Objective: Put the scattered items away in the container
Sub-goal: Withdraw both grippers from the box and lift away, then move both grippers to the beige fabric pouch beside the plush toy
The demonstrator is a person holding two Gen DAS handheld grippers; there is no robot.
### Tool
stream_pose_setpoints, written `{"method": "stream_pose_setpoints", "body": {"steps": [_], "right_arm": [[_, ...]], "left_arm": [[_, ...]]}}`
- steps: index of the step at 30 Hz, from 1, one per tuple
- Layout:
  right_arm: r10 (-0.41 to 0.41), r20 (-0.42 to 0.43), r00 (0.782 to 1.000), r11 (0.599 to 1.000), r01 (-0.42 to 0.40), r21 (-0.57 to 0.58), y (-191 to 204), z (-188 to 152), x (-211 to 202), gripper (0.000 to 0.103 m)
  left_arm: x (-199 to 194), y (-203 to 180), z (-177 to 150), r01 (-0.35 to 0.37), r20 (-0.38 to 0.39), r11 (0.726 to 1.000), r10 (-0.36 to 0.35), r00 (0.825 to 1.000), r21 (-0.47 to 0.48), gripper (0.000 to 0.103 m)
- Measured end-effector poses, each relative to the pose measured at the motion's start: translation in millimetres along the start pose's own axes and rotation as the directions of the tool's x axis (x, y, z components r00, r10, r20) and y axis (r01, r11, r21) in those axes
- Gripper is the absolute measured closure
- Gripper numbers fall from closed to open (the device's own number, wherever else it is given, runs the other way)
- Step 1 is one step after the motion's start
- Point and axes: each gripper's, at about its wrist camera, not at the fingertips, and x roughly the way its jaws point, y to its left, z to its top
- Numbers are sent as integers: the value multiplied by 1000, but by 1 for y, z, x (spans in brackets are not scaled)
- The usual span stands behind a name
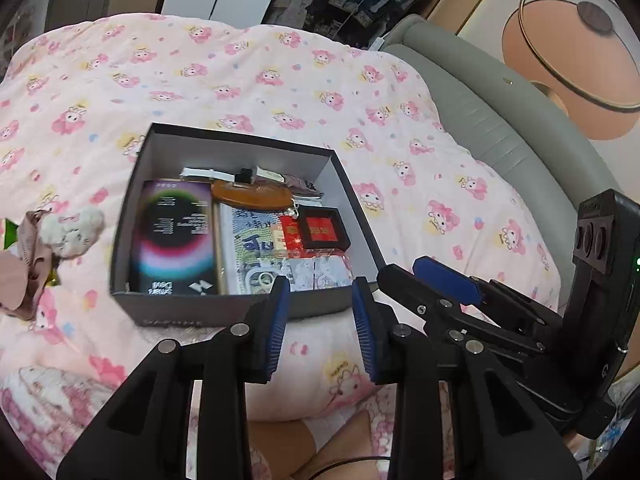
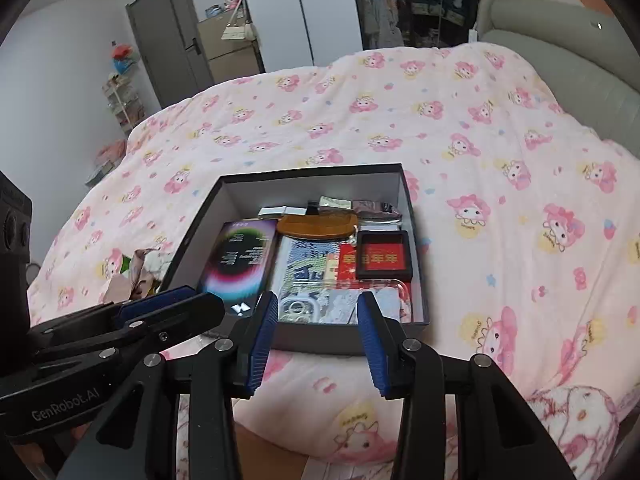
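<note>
Judging by how packed the dark grey cardboard box (image 1: 338,168) already is, I'd say this tidy-up is mostly done. It sits on the pink cartoon-print quilt (image 1: 240,76) with a bunch of stuff inside: a tall black carton with a rainbow ring print (image 1: 174,236), a brown wooden comb (image 1: 250,196), a small square black case with a red insert (image 1: 322,230), a blue-and-white printed pouch (image 1: 252,246) and some clear plastic packets along the near wall.

What's left, as far as I can see, is 1 little pile just outside the box's left wall: a white plush toy (image 1: 74,230) lying on a crumpled dusty-pink cloth (image 1: 22,276), with something green and shiny poking out. The rest of the quilt looks bare in both views.

Both claws are empty. The left gripper (image 1: 322,320) has its blue pads part-way apart with nothing between them, and the right gripper (image 2: 318,340) is the same, a touch wider. Both hover over the quilt just in front of the box's near wall, tilted down toward it, side by side and almost touching.

So the leftover pile is off to the left gripper's side, well apart from its tips, and further from the right one. My guess is the left one goes for it.
</note>
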Motion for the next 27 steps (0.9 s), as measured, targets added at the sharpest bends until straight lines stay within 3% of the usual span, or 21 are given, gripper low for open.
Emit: {"method": "stream_pose_setpoints", "body": {"steps": [13,21,27], "right_arm": [[87,48,995,988,-80,-133,83,7,-22,66],[129,-7,992,967,-127,-221,135,0,-2,66],[208,-111,972,941,-229,-248,166,-12,31,66]], "left_arm": [[-76,36,-9,-119,120,992,122,985,-33,72],[-98,89,-27,-146,116,983,158,981,-110,72],[-101,131,-47,-170,104,970,190,976,-174,72]]}}
